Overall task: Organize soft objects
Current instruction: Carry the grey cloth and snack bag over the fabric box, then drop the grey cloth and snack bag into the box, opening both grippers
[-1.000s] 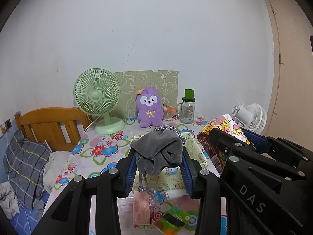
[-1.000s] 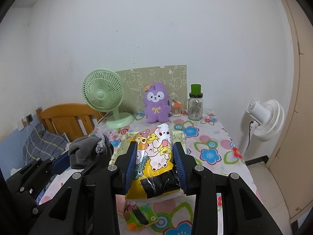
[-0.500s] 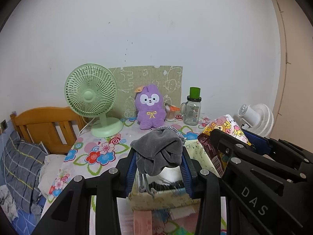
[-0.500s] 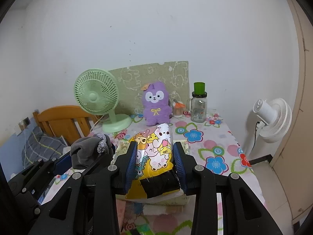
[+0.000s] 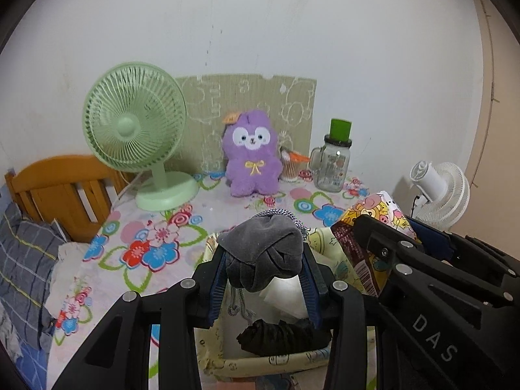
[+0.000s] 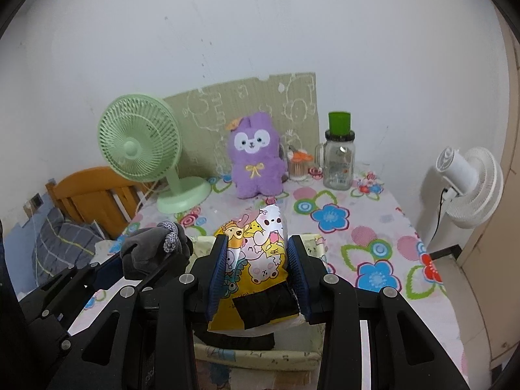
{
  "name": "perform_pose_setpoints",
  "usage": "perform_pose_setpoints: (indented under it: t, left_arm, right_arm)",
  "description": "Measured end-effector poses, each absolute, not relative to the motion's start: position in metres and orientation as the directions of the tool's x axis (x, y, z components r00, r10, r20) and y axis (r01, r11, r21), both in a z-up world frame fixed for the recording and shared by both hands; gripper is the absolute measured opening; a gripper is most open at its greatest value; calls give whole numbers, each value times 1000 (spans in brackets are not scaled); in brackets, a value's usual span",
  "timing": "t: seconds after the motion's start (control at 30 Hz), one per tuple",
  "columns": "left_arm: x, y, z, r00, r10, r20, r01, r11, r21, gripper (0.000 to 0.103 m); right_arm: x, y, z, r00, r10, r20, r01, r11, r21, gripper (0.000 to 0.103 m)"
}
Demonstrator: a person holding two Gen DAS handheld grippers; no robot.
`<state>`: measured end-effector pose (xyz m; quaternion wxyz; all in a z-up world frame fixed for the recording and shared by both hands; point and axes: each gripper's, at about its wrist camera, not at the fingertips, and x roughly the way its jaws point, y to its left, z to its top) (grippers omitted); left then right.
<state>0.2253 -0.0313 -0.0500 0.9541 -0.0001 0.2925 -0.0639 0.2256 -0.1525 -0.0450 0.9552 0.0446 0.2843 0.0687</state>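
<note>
Above the pale fabric basket [image 5: 276, 362], the left gripper [image 5: 265, 273] clasps a grey velvet pouch [image 5: 263, 253]; beside it, the right gripper [image 6: 256, 271] pinches a cartoon-printed packet [image 6: 256, 253].

A plain white wall [image 6: 260, 32] backs the flower-clothed table [image 6: 373, 247], a wooden bed frame [image 5: 58, 188] to its left.

Matt grey cloth bundle [image 5: 263, 250], glossy packet [image 6: 256, 256]
</note>
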Motion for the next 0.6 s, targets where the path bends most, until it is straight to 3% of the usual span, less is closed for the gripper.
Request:
perform_pose_setpoints:
  t: [0.2, 0.23, 0.27, 0.33, 0.5, 0.6]
  left_arm:
    - [243, -33, -70, 789, -134, -600, 132, 990, -47, 45]
    - [245, -33, -72, 784, -131, -607, 130, 990, -45, 53]
    - [246, -33, -74, 780, -130, -612, 130, 991, -43, 72]
    - [246, -34, -77, 783, -116, -610, 124, 992, -30, 88]
    - [253, -34, -86, 766, -124, -631, 135, 990, -31, 90]
    - [257, -36, -91, 750, -136, -647, 145, 989, -40, 93]
  right_arm:
    - [245, -148, -64, 806, 163, -570, -109, 986, 128, 41]
    - [249, -147, -67, 799, 169, -578, -114, 985, 130, 41]
    - [251, -146, -70, 795, 175, -581, -120, 984, 133, 41]
    - [255, -143, -74, 790, 176, -587, -121, 984, 132, 42]
    - [264, -142, -84, 780, 168, -603, -118, 985, 123, 44]
    - [267, -142, -89, 774, 169, -611, -120, 985, 121, 59]
